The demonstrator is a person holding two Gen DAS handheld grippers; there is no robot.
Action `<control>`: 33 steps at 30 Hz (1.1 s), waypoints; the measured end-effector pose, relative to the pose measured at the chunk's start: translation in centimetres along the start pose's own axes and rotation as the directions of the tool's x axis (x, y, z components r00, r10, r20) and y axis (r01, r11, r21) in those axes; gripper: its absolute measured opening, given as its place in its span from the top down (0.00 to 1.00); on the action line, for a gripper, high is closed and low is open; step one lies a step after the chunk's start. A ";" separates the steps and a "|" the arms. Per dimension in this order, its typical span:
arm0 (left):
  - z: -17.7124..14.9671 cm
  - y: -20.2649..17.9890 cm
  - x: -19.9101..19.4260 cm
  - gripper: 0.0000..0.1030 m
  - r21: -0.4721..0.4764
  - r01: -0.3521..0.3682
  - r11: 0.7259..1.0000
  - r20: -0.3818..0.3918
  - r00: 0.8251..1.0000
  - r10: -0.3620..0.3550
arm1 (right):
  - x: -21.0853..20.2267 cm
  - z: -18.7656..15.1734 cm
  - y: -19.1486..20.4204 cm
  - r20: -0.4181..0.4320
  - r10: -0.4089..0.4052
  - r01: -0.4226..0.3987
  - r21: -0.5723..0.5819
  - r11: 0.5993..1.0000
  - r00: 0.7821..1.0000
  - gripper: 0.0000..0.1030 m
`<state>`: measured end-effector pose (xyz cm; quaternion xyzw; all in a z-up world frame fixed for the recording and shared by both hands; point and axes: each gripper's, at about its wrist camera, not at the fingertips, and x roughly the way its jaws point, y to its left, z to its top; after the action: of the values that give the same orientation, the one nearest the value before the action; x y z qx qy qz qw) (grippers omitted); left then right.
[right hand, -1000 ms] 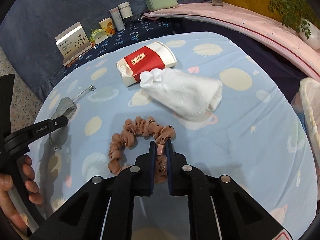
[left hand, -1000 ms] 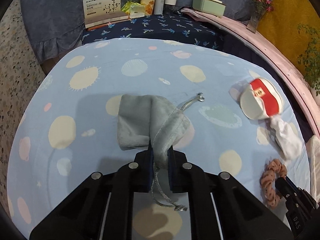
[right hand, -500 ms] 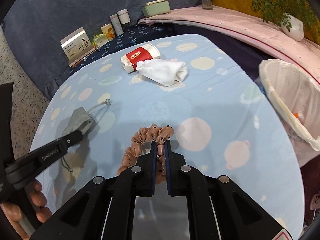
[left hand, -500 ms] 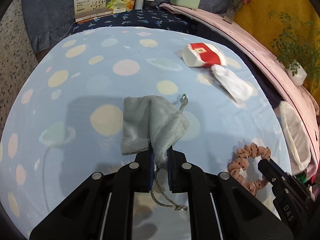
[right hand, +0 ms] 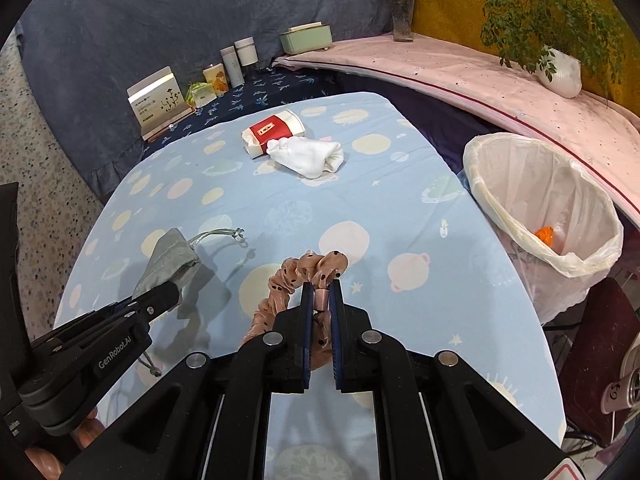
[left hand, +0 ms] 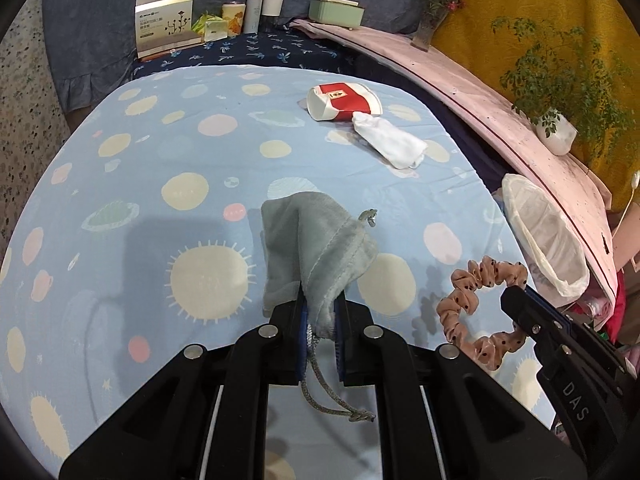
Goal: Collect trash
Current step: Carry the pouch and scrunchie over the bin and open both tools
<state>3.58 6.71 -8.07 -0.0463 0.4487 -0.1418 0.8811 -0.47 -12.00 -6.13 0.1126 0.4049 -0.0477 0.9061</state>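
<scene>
My left gripper (left hand: 319, 305) is shut on a grey drawstring pouch (left hand: 316, 240), which hangs above the blue spotted tablecloth (left hand: 160, 200) with its cord dangling under the fingers. To its right my right gripper (right hand: 321, 292) is shut on a pink dotted scrunchie (right hand: 296, 276), also lifted off the cloth; the scrunchie (left hand: 476, 296) shows in the left wrist view too. A red-and-white paper cup (right hand: 272, 132) lies on its side at the far end of the table, touching a white sock (right hand: 310, 156). A lined trash bin (right hand: 540, 200) stands off the table's right edge.
A dark shelf behind the table holds a box (right hand: 156, 100), tins and bottles (right hand: 236, 60) and a green case (right hand: 306, 38). A pink ledge (right hand: 480, 76) with a potted plant (right hand: 560, 72) runs along the right. A hand (right hand: 48, 456) shows at lower left.
Both grippers have risen and moved toward the table's right side, carrying the pouch and the scrunchie. The trash bin has come into view on the right.
</scene>
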 end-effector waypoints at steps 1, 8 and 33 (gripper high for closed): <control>-0.1 0.0 -0.2 0.91 0.002 0.000 1.000 0.002 1.000 0.000 | -0.2 -0.1 0.0 0.004 0.000 0.000 0.001 1.000 1.000 0.92; -0.4 -0.1 -1.3 0.91 0.000 0.003 1.000 0.010 1.000 -0.003 | -1.5 -0.3 0.1 0.027 0.009 -0.009 0.006 1.000 1.000 0.92; 0.4 -5.7 -2.2 0.90 0.065 0.097 0.993 0.004 0.995 -0.098 | -3.7 0.4 -3.8 0.098 0.033 -0.040 0.072 0.997 0.995 0.92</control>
<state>1.43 1.87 -4.94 -0.0404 0.4379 -0.1990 0.8758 -3.31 -15.84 -3.71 0.1512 0.3565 -0.0516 0.9205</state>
